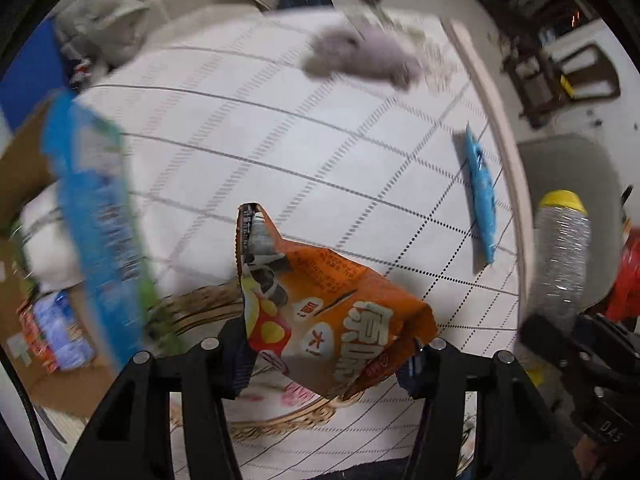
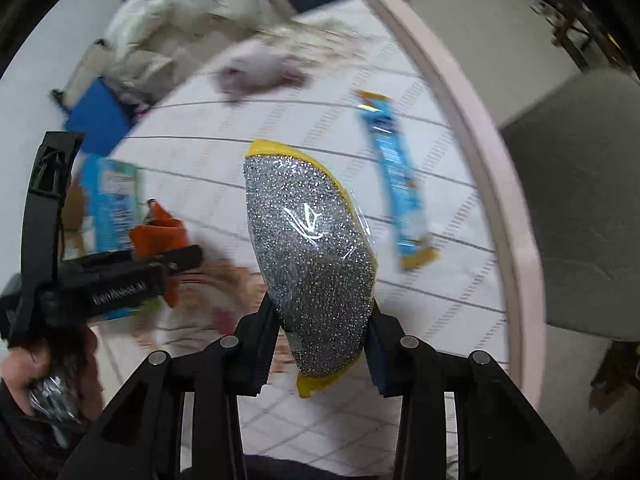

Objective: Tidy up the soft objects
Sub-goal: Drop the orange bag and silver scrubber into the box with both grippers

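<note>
My left gripper [image 1: 328,364] is shut on an orange snack bag [image 1: 332,312] and holds it above the white checked mat [image 1: 280,152]. My right gripper [image 2: 320,344] is shut on a silver and yellow scouring sponge [image 2: 308,248] in clear wrap, held upright above the mat. The sponge also shows at the right of the left wrist view [image 1: 562,248]. The left gripper and orange bag show at the left of the right wrist view [image 2: 160,232]. A grey plush toy [image 1: 360,56] lies at the far end of the mat. A blue wrapped bar [image 1: 482,196] lies near the mat's right edge.
A blue and green box [image 1: 96,216] stands blurred at the left beside a cardboard box [image 1: 24,168] with packets inside. Beige bedding [image 1: 120,12] is piled at the far left. A pink rim [image 2: 492,152] borders the mat's right side, with a grey cushion [image 2: 576,200] beyond.
</note>
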A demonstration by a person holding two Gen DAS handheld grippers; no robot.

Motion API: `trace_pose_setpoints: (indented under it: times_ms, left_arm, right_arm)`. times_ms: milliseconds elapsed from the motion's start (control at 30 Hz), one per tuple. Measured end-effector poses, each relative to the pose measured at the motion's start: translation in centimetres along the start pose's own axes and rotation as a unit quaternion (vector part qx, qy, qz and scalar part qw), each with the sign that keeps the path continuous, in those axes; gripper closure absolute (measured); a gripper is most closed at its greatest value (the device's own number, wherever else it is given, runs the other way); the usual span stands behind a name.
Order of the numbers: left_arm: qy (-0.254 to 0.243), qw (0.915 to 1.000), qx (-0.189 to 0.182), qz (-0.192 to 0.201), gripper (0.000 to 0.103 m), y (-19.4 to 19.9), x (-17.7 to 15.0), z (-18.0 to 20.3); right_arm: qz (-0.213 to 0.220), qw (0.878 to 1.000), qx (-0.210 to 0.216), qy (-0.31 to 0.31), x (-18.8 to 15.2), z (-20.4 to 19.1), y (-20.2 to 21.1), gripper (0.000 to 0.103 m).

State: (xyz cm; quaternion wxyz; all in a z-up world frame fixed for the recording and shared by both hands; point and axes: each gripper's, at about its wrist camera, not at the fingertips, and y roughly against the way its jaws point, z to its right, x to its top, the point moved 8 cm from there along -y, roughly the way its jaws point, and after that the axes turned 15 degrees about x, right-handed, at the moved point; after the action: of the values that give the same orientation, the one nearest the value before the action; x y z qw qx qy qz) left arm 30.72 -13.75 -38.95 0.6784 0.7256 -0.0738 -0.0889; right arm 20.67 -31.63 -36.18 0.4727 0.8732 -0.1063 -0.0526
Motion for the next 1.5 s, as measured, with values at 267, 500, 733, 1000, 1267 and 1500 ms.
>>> trace_pose_setpoints:
  times_ms: [267, 500, 733, 1000, 1267, 1500]
  left_arm:
    - [0.113, 0.9916, 0.041, 0.047, 0.050, 5.4, -4.0, -18.0]
    - [0.204, 0.9742, 0.095, 0.012, 0.050, 1.4, -4.8, -34.2]
    - [0.204, 0.9724, 0.103, -0.045, 0.050, -5.1, -2.6, -39.4]
    - [0.189, 0.9746, 0.101, -0.065, 0.048, -7.9, -1.7, -40.7]
    - [0.173, 0.9779, 0.091, -0.075, 0.044, -7.6, -2.0, -40.7]
    - [0.186, 0.9793, 0.067, -0.041, 0.012, -4.3, -3.0, -40.3]
  right_arm:
    - [-0.037, 0.993, 0.075, 0.086, -1.0, -17.8, -5.6, 0.062]
    - [-0.084, 0.990, 0.078, 0.078, -3.4, -28.4, -16.5, 0.062]
    - [-0.120, 0.990, 0.015, 0.075, -4.7, -30.5, -24.4, 0.062]
    - [-0.128, 0.991, -0.009, 0.042, -5.0, -29.4, -28.4, 0.062]
    - [-0.170, 0.985, -0.012, 0.023, -5.4, -29.0, -29.8, 0.008]
    - [-0.170, 0.984, -0.027, 0.050, -5.7, -29.5, -27.8, 0.000]
